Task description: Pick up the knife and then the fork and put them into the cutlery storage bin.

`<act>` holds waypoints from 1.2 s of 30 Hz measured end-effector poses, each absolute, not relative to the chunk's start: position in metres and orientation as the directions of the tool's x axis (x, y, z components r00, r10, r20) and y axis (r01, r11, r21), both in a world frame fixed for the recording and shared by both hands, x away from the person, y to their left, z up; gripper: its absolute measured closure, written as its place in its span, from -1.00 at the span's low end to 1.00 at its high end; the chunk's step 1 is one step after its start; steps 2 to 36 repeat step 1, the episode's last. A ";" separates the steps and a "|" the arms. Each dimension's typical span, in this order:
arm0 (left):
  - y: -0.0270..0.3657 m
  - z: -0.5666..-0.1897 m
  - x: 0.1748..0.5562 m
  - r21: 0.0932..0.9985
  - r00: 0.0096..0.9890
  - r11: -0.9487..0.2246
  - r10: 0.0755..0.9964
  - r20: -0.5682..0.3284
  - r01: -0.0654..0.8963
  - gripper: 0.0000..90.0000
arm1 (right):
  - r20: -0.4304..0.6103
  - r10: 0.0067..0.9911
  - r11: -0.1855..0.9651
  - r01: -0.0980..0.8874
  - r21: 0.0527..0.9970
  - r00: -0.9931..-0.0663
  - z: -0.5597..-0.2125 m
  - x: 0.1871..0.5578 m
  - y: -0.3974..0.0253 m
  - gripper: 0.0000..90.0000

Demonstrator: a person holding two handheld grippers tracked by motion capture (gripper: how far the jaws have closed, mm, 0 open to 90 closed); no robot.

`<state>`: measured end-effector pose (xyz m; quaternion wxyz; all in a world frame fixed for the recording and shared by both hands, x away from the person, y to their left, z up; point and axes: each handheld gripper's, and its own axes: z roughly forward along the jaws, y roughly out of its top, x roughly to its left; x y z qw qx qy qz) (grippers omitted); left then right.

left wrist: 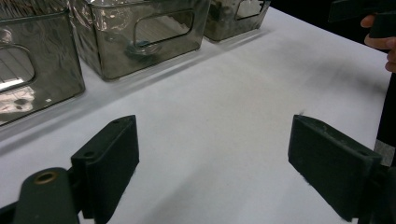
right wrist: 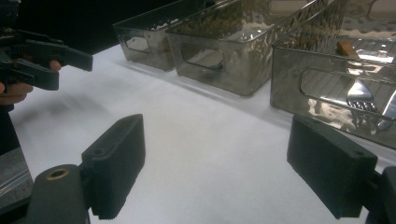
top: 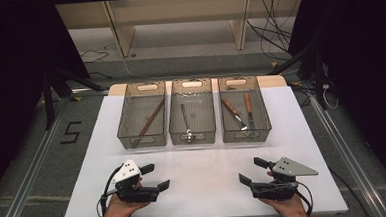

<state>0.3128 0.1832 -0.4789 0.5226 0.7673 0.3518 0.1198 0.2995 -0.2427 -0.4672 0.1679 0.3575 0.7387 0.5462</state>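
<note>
White table (top: pixel 204 163) carries three clear bins in a row; the right bin (top: pixel 246 131) holds a fork (top: pixel 233 114) and a brown-handled tool (top: pixel 248 110). Both the left tongs (top: pixel 155 176) and right tongs (top: pixel 251 170) hover open and empty near the front edge. Reaching in steeply risks jaws catching the bin rim.

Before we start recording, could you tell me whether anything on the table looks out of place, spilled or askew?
Nothing stands out. The three bins sit in an even row: chopsticks in the left bin, a spoon in the middle bin, a fork and another utensil in the right bin. Both claws, left and right, are open and empty.
</note>
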 end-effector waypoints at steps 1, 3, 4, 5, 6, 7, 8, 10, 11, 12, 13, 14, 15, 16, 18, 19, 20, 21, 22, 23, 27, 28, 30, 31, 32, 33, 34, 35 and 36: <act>0.183 -0.479 0.313 0.886 0.724 -0.206 0.665 -0.184 0.415 -0.64 | 0.142 0.712 0.148 0.344 0.927 -0.688 -0.467 0.300 -0.243 -0.55; 0.183 -0.479 0.313 0.886 0.724 -0.206 0.665 -0.184 0.415 -0.64 | 0.142 0.712 0.148 0.344 0.927 -0.688 -0.467 0.300 -0.243 -0.55; 0.183 -0.479 0.313 0.886 0.724 -0.206 0.665 -0.184 0.415 -0.64 | 0.142 0.712 0.148 0.344 0.927 -0.688 -0.467 0.300 -0.243 -0.55; 0.183 -0.479 0.313 0.886 0.724 -0.206 0.665 -0.184 0.415 -0.64 | 0.142 0.712 0.148 0.344 0.927 -0.688 -0.467 0.300 -0.243 -0.55; 0.183 -0.479 0.313 0.886 0.724 -0.206 0.665 -0.184 0.415 -0.64 | 0.142 0.712 0.148 0.344 0.927 -0.688 -0.467 0.300 -0.243 -0.55; 0.183 -0.479 0.313 0.886 0.724 -0.206 0.665 -0.184 0.415 -0.64 | 0.142 0.712 0.148 0.344 0.927 -0.688 -0.467 0.300 -0.243 -0.55; 0.183 -0.479 0.313 0.886 0.724 -0.206 0.665 -0.184 0.415 -0.64 | 0.142 0.712 0.148 0.344 0.927 -0.688 -0.467 0.300 -0.243 -0.55; 0.183 -0.479 0.313 0.886 0.724 -0.206 0.665 -0.184 0.415 -0.64 | 0.142 0.712 0.148 0.344 0.927 -0.688 -0.467 0.300 -0.243 -0.55; 0.183 -0.479 0.313 0.886 0.724 -0.206 0.665 -0.184 0.415 -0.64 | 0.142 0.712 0.148 0.344 0.927 -0.688 -0.467 0.300 -0.243 -0.55; 0.183 -0.479 0.313 0.886 0.724 -0.206 0.665 -0.184 0.415 -0.64 | 0.142 0.712 0.148 0.344 0.927 -0.688 -0.467 0.300 -0.243 -0.55; 0.183 -0.479 0.313 0.886 0.724 -0.206 0.665 -0.184 0.415 -0.64 | 0.142 0.712 0.148 0.344 0.927 -0.688 -0.467 0.300 -0.243 -0.55; 0.183 -0.479 0.313 0.886 0.724 -0.206 0.665 -0.184 0.415 -0.64 | 0.142 0.712 0.148 0.344 0.927 -0.688 -0.467 0.300 -0.243 -0.55; 0.183 -0.479 0.313 0.886 0.724 -0.206 0.665 -0.184 0.415 -0.64 | 0.142 0.712 0.148 0.344 0.927 -0.688 -0.467 0.300 -0.243 -0.55; 0.183 -0.479 0.313 0.886 0.724 -0.206 0.665 -0.184 0.415 -0.64 | 0.142 0.712 0.148 0.344 0.927 -0.688 -0.467 0.300 -0.243 -0.55; 0.183 -0.479 0.313 0.886 0.724 -0.206 0.665 -0.184 0.415 -0.64 | 0.142 0.712 0.148 0.344 0.927 -0.688 -0.467 0.300 -0.243 -0.55; 0.183 -0.479 0.313 0.886 0.724 -0.206 0.665 -0.184 0.415 -0.64 | 0.142 0.712 0.148 0.344 0.927 -0.688 -0.467 0.300 -0.243 -0.55; 0.183 -0.479 0.313 0.886 0.724 -0.206 0.665 -0.184 0.415 -0.64 | 0.142 0.712 0.148 0.344 0.927 -0.688 -0.467 0.300 -0.243 -0.55; 0.183 -0.479 0.313 0.886 0.724 -0.206 0.665 -0.184 0.415 -0.64 | 0.142 0.712 0.148 0.344 0.927 -0.688 -0.467 0.300 -0.243 -0.55; 0.183 -0.479 0.313 0.886 0.724 -0.206 0.665 -0.184 0.415 -0.64 | 0.142 0.712 0.148 0.344 0.927 -0.688 -0.467 0.300 -0.243 -0.55; 0.183 -0.479 0.313 0.886 0.724 -0.206 0.665 -0.184 0.415 -0.64 | 0.142 0.712 0.148 0.344 0.927 -0.688 -0.467 0.300 -0.243 -0.55; 0.183 -0.479 0.313 0.886 0.724 -0.206 0.665 -0.184 0.415 -0.64 | 0.142 0.712 0.148 0.344 0.927 -0.688 -0.467 0.300 -0.243 -0.55; 0.183 -0.479 0.313 0.886 0.724 -0.206 0.665 -0.184 0.415 -0.64 | 0.142 0.712 0.148 0.344 0.927 -0.688 -0.467 0.300 -0.243 -0.55; 0.183 -0.479 0.313 0.886 0.724 -0.206 0.665 -0.184 0.415 -0.64 | 0.142 0.712 0.148 0.344 0.927 -0.688 -0.467 0.300 -0.243 -0.55; 0.183 -0.479 0.313 0.886 0.724 -0.206 0.665 -0.184 0.415 -0.64 | 0.142 0.712 0.148 0.344 0.927 -0.688 -0.467 0.300 -0.243 -0.55; 0.183 -0.479 0.313 0.886 0.724 -0.206 0.665 -0.184 0.415 -0.64 | 0.142 0.712 0.148 0.344 0.927 -0.688 -0.467 0.300 -0.243 -0.55; 0.183 -0.479 0.313 0.886 0.724 -0.206 0.665 -0.184 0.415 -0.64 | 0.142 0.712 0.148 0.344 0.927 -0.688 -0.467 0.300 -0.243 -0.55; 0.183 -0.479 0.313 0.886 0.724 -0.206 0.665 -0.184 0.415 -0.64 | 0.142 0.712 0.148 0.344 0.927 -0.688 -0.467 0.300 -0.243 -0.55; 0.183 -0.479 0.313 0.886 0.724 -0.206 0.665 -0.184 0.415 -0.64 | 0.142 0.712 0.148 0.344 0.927 -0.688 -0.467 0.300 -0.243 -0.55; 0.183 -0.479 0.313 0.886 0.724 -0.206 0.665 -0.184 0.415 -0.64 | 0.142 0.712 0.148 0.344 0.927 -0.688 -0.467 0.300 -0.243 -0.55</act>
